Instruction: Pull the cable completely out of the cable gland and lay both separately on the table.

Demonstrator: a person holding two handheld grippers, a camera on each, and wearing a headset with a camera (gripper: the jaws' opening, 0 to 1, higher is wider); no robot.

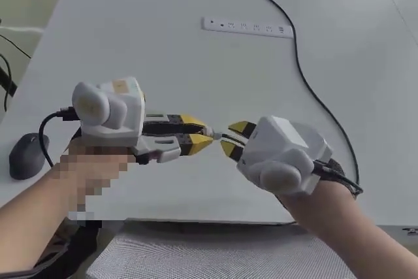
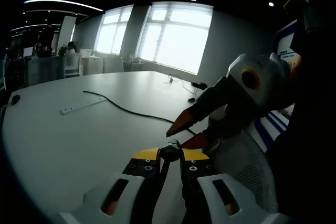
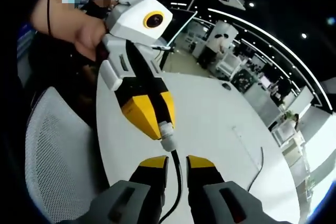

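Both grippers are held tip to tip in the air above the near edge of the white table (image 1: 163, 57). The left gripper (image 1: 206, 136) is clamped on the small white plastic cable gland (image 3: 167, 136). The thin black cable (image 3: 177, 179) leaves the gland and runs between the narrow jaws of the right gripper (image 1: 234, 140); cannot tell if they pinch it. Open tabletop lies just ahead. The white power strip (image 1: 247, 27) sits far back, with its black lead (image 1: 313, 89) trailing to the right edge. The dark grey mouse (image 1: 26, 155) sits by the left edge. The white mesh chair seat (image 1: 196, 253) is below the near edge.
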